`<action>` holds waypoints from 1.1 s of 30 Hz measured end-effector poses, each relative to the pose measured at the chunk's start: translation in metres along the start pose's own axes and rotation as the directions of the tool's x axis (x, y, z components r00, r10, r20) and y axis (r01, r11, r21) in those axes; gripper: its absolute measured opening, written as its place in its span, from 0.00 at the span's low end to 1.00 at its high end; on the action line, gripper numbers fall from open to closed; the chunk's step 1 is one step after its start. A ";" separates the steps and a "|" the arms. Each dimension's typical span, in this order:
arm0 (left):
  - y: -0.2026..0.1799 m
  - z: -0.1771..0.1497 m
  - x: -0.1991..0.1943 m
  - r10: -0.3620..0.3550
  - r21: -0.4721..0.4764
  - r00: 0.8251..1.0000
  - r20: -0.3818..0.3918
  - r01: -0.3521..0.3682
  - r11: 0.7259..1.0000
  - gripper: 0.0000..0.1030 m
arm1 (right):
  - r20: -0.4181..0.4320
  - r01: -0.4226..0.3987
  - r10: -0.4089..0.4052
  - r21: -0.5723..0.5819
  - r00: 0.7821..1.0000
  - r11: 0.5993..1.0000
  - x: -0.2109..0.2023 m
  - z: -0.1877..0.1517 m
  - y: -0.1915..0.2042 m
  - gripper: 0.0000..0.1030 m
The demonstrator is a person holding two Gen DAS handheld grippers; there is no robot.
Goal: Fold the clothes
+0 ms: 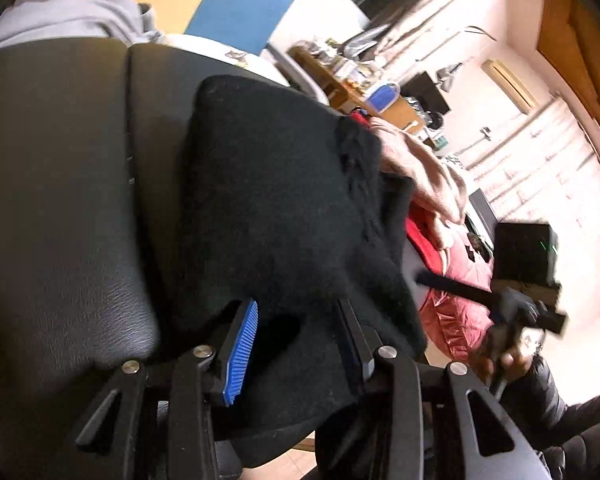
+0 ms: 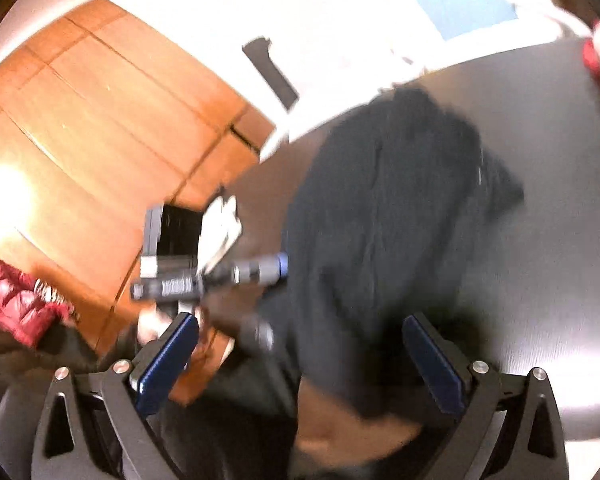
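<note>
Black knit fabric, a dark garment (image 1: 276, 208), is lying on the dark leather-like surface (image 1: 60, 200), with its near edge running between the fingers of the left hand-held gripper (image 1: 296, 344), which is closing on it. Beyond the garment, a red padded jacket (image 1: 456, 280) is lying. The right hand-held gripper (image 2: 300, 364) is standing wide open just beside the garment's edge, gripping nothing.

Lived-in home room, not a lab. Wood plank floor (image 2: 100, 120), wall air conditioner (image 1: 510, 80), cluttered wooden shelf (image 1: 356, 80) of small household items, curtains (image 1: 440, 4). Clothes piled around: red puffer jacket (image 1: 460, 280), grey hoodie (image 1: 80, 16), dark tabletop (image 2: 540, 128).
</note>
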State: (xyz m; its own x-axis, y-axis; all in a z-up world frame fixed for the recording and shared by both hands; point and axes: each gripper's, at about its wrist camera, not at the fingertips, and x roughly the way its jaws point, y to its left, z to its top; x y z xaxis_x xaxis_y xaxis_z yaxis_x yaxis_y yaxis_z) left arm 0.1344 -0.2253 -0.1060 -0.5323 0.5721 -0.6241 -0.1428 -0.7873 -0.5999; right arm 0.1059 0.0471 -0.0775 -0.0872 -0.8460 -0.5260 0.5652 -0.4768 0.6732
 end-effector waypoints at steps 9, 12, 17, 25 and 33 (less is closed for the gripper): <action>-0.036 -0.013 0.016 0.033 0.184 0.999 -0.011 -0.030 0.982 0.40 | 0.128 0.116 -0.130 0.109 0.983 0.987 0.018 0.036 -0.041 0.64; -0.043 -0.022 0.023 0.052 0.248 0.998 -0.044 -0.040 0.968 0.40 | 0.135 0.143 -0.167 0.173 0.977 0.974 0.009 0.045 -0.057 0.25; -0.047 -0.035 0.024 0.019 0.261 0.996 -0.092 0.005 0.965 0.40 | 0.125 0.341 -0.343 0.040 0.931 0.939 0.007 0.061 -0.037 0.07; -0.057 -0.031 0.018 0.058 0.272 0.993 -0.102 -0.029 0.962 0.40 | 0.155 0.475 -0.466 -0.024 0.871 0.880 -0.001 0.072 -0.031 0.07; -0.054 -0.018 0.002 -0.002 0.268 0.999 -0.033 0.010 0.963 0.40 | 0.186 0.091 -0.110 0.107 0.976 0.990 -0.034 0.060 -0.028 0.12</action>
State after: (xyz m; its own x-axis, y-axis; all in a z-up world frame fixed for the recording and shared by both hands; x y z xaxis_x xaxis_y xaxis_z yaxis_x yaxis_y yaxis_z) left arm 0.1559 -0.1775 -0.0845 -0.5043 0.5805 -0.6393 -0.3669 -0.8142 -0.4499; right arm 0.0438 0.0747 -0.0471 -0.2995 -0.8182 -0.4908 0.4642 -0.5744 0.6743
